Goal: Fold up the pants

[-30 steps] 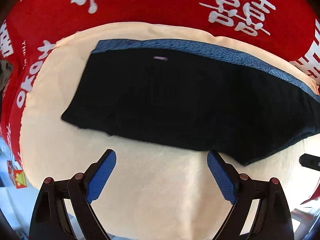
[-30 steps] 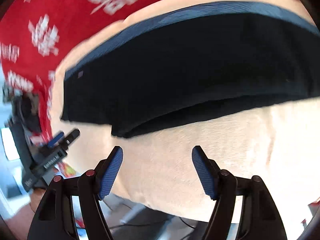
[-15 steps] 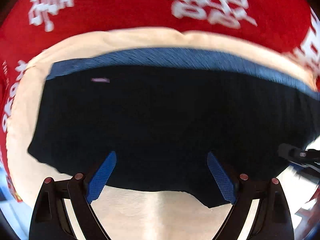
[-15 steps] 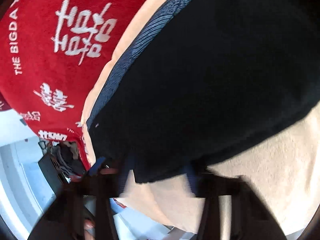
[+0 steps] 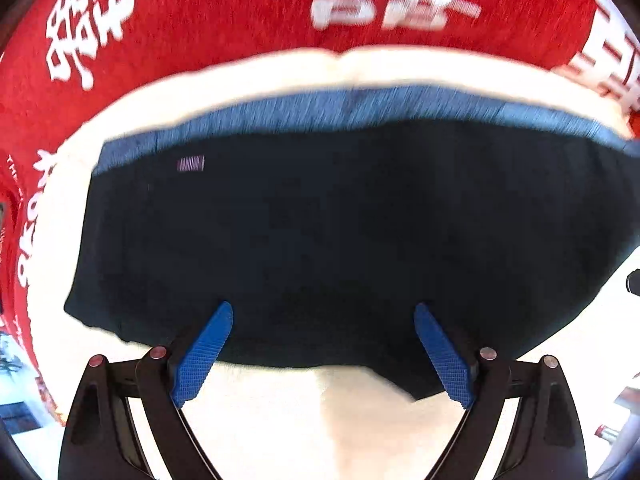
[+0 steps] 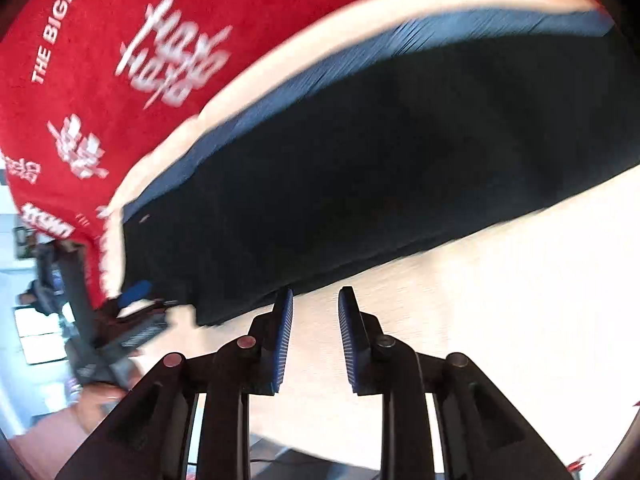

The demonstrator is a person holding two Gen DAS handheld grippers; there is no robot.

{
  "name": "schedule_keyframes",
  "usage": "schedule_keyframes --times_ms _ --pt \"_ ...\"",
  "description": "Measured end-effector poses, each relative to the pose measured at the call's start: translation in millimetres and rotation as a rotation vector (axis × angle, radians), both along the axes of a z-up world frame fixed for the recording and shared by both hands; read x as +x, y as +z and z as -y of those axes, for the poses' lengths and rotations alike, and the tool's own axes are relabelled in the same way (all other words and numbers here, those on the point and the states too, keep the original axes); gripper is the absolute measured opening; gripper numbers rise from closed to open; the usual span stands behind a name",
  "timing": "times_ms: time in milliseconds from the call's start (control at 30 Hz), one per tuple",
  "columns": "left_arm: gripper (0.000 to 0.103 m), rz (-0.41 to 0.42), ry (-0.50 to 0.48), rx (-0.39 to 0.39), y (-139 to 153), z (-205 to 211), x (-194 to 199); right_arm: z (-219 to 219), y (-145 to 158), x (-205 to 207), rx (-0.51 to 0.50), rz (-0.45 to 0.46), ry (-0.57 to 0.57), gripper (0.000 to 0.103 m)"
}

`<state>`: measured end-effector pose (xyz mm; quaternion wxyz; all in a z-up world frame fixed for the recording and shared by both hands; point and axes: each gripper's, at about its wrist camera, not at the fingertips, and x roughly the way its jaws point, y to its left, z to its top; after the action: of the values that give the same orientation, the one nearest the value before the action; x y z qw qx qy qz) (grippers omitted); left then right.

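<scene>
Dark navy pants (image 5: 320,232) with a lighter blue waistband (image 5: 360,108) along the far edge lie flat on a cream cloth (image 5: 280,420). My left gripper (image 5: 322,312) is open, its blue pads over the pants' near hem, holding nothing. In the right wrist view the pants (image 6: 380,160) run diagonally. My right gripper (image 6: 316,296) has its jaws narrowed with a small gap between them, empty, just short of the pants' near edge above the cream cloth (image 6: 500,300). The left gripper (image 6: 132,312) shows at the left by the pants' corner.
A red blanket with white lettering (image 5: 180,20) lies under the cream cloth and beyond it, also in the right wrist view (image 6: 100,80). The cloth's edge and a bright room floor (image 6: 36,340) show at the left.
The left gripper moved forward over the pants' near hem. The right gripper swung around toward the pants' near edge and its jaws narrowed from wide open.
</scene>
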<state>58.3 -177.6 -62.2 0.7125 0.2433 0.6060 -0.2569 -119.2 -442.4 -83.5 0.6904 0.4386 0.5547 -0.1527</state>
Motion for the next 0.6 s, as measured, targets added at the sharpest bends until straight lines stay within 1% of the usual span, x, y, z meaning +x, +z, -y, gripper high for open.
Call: schedule_keyframes --times_ms 33,133,167,200,233,267,300,333,367,400,433,500,567,600 --pt "0.093 0.004 -0.006 -0.014 5 7 0 12 5 -6 -0.043 -0.010 -0.017 0.026" --pt "0.093 0.007 -0.028 -0.048 7 36 -1 38 12 -10 -0.102 -0.018 -0.040 0.026" --pt "0.093 0.014 -0.040 -0.045 2 47 -3 45 11 -9 -0.113 -0.016 -0.035 0.026" --pt "0.093 0.011 -0.052 -0.025 -6 56 -6 49 8 -2 -0.130 -0.010 -0.019 0.028" --pt "0.093 -0.003 -0.058 0.011 -17 63 -7 52 2 3 -0.142 -0.017 0.004 0.043" --pt "0.094 -0.009 -0.042 0.024 -24 70 -8 55 -8 6 -0.160 -0.068 0.043 0.052" --pt "0.094 -0.009 -0.001 0.007 -20 65 -8 60 -22 1 -0.183 -0.169 0.070 0.052" --pt "0.094 -0.022 0.006 0.024 -16 63 -9 64 -25 -9 -0.168 -0.176 0.032 0.050" --pt "0.094 -0.034 -0.002 0.049 -11 59 -11 67 -20 -18 -0.139 -0.146 -0.023 0.052" --pt "0.094 -0.031 -0.018 0.068 -4 54 -16 68 -12 -31 -0.107 -0.134 -0.076 0.052" --pt "0.094 -0.026 -0.037 0.079 3 47 -23 66 -7 -41 -0.093 -0.134 -0.095 0.053" --pt "0.094 -0.043 -0.073 0.113 14 35 -36 56 4 -61 -0.039 -0.121 -0.110 0.056" --pt "0.094 -0.056 -0.096 0.147 24 25 -52 40 11 -76 0.009 -0.119 -0.104 0.067" --pt "0.094 -0.066 -0.102 0.162 27 23 -60 29 16 -83 0.022 -0.125 -0.093 0.067"
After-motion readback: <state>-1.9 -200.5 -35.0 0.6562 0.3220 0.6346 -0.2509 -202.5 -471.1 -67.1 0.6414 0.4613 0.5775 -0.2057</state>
